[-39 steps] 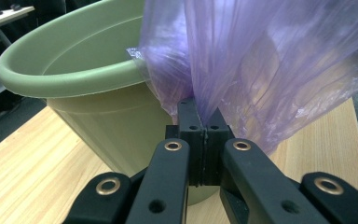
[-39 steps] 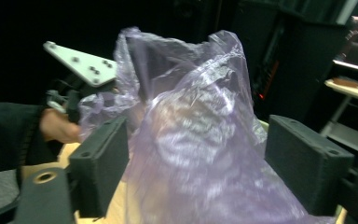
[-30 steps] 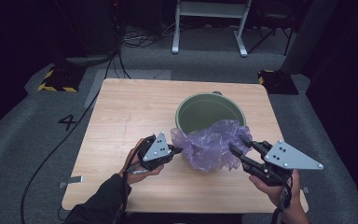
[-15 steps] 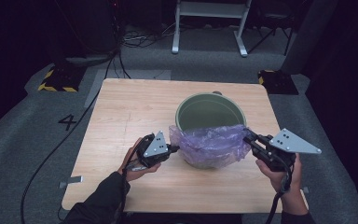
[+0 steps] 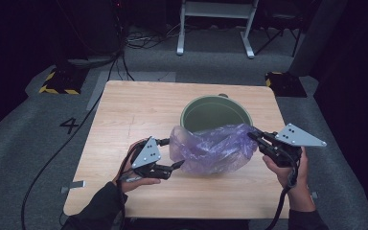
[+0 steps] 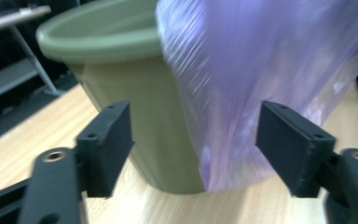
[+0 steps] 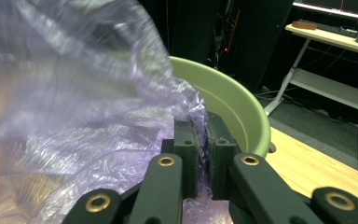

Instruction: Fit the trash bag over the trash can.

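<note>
At the near left of the light wooden table (image 5: 124, 110), the left gripper (image 5: 175, 166) has let go since the earlier frames: its jaws were clamped on the left edge of the translucent purple plastic bag (image 5: 211, 148) and have just been opening. They now stand wide apart with nothing gripped; in the left gripper view the bag (image 6: 261, 84) hangs between the two pads (image 6: 107, 144) without touching either. The gripper has also drawn slightly nearer and away from the bag's edge.

Right of it, the bag is crinkled, thin and see-through. It is stretched less taut than half a second ago and sags against the near side of the round olive-green plastic bucket (image 5: 215, 112), which stands upright at the table's middle right.

Farther right, the right gripper (image 5: 251, 136) has finished closing. Its jaws are pressed together on the bag's right edge (image 7: 200, 140), just beside the bucket rim (image 7: 242, 112).
</note>
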